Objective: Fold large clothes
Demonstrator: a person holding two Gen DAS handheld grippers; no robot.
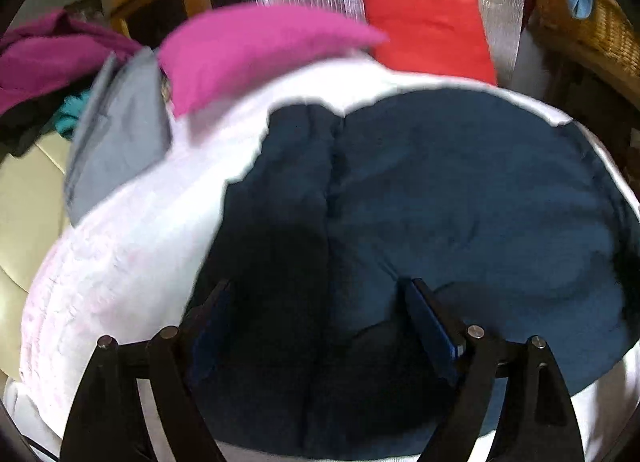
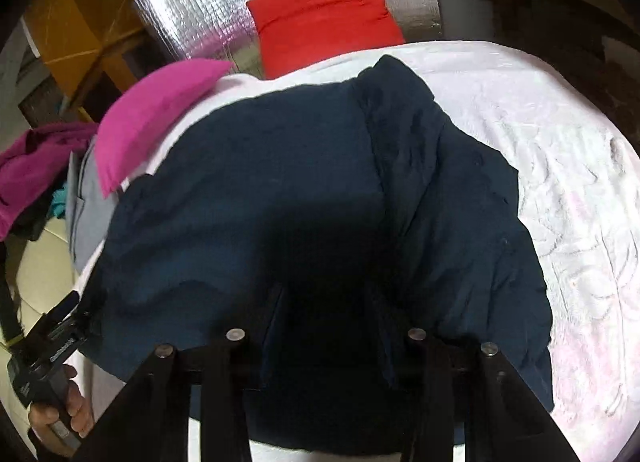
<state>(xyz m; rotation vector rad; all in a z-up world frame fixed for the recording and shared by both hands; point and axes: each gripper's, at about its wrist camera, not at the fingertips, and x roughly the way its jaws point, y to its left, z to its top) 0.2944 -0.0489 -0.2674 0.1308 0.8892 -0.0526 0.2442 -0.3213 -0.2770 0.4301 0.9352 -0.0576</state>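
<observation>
Left gripper (image 1: 320, 302): jaws spread wide over the navy garment, pads not pressing it.
Right gripper (image 2: 332, 310): fingers lost in dark shadow; cannot tell whether they pinch the cloth.
White cover (image 2: 560, 166): spread beneath everything.
Navy garment (image 2: 248, 182): lies flat on the cover, centre.
Red cloth (image 2: 324, 10): folded, beyond the garment.
Pink cloth (image 2: 152, 118): at its far-left edge.
Hand (image 2: 76, 410): holds the left gripper's handle.

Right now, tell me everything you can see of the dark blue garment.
The dark blue garment looks like soft, matte cloth, lying spread and partly folded on the white cover. A thick seam or overlapped edge runs along it, with gentle wrinkles. Its far left corner lies beside the pink cloth. Both tools hover over its near edge; contact is hidden in shadow.
</observation>
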